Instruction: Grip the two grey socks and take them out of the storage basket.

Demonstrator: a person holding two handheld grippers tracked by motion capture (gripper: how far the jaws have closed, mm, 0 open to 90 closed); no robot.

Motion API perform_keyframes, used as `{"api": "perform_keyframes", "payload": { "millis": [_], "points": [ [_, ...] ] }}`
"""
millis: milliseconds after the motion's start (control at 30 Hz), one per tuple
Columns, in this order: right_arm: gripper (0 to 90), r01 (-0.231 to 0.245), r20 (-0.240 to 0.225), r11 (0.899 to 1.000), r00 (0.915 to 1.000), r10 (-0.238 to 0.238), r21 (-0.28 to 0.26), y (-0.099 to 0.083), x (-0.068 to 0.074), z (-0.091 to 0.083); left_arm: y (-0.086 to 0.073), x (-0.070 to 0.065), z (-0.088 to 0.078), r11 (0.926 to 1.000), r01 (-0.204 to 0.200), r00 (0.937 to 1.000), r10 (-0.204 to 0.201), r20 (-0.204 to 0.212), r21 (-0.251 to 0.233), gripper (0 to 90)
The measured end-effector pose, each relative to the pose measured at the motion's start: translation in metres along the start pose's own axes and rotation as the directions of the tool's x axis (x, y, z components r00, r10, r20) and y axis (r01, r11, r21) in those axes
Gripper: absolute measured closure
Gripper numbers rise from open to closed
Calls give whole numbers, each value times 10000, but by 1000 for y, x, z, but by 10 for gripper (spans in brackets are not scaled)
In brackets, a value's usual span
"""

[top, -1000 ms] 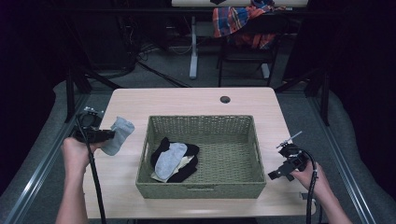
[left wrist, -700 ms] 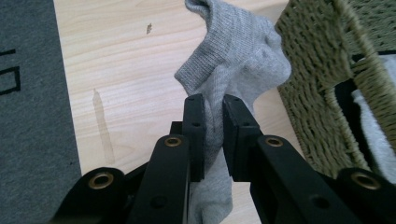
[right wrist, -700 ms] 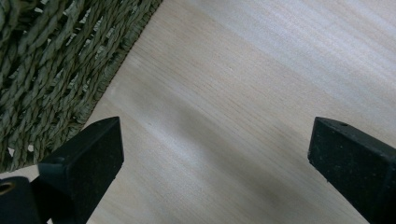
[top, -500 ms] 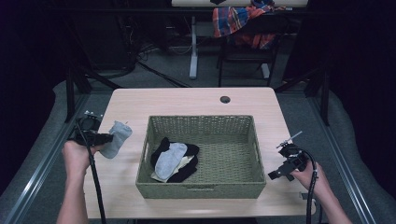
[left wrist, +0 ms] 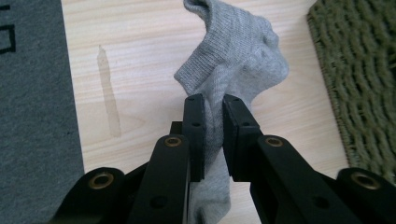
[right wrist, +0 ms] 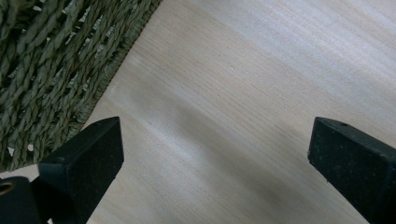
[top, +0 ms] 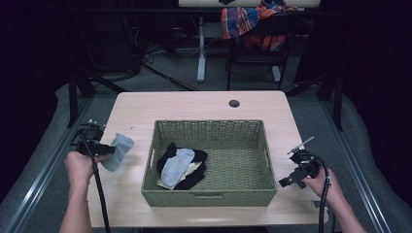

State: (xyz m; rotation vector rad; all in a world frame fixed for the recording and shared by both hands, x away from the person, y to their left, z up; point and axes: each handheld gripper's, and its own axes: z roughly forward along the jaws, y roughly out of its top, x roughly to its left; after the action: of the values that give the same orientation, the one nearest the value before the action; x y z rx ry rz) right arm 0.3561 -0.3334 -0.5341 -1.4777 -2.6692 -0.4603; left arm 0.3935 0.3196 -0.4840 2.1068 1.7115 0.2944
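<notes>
Nearest to us, the left gripper (left wrist: 212,140) has its jaws clamped on a grey sock (left wrist: 233,70), which lies on the wooden table (top: 194,104) just beside the left wall of the green woven basket (top: 265,155), and the right gripper (right wrist: 215,154) hovers with its jaws wide apart over bare wood near the basket's right side. Inside the basket, toward its left end, we see a pile of socks (top: 182,165), light grey over black and cream. Farther back a small dark round hole (top: 234,103) sits in the tabletop, and beyond the table a plaid cloth (top: 252,22) hangs on a chair.
</notes>
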Motion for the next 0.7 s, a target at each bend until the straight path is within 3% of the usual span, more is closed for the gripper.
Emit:
{"api": "perform_keyframes", "payload": {
  "millis": [233,500,633,700],
  "points": [
    [31,-7,-102,10000,9999,7,-2,0,0,0,-4,1,21,9973,169,9998,-177,106,715,808],
    [31,-62,-167,10000,9998,62,-16,0,0,1,-6,5,32,9922,283,9990,-324,322,1216,796],
    [31,39,-128,9999,9999,-38,94,0,0,0,-7,6,34,9889,362,9985,-416,347,1443,736],
    [31,39,-118,10000,9999,-38,89,0,0,0,-6,6,32,9877,377,9987,-423,277,1516,660]
  ]
}}
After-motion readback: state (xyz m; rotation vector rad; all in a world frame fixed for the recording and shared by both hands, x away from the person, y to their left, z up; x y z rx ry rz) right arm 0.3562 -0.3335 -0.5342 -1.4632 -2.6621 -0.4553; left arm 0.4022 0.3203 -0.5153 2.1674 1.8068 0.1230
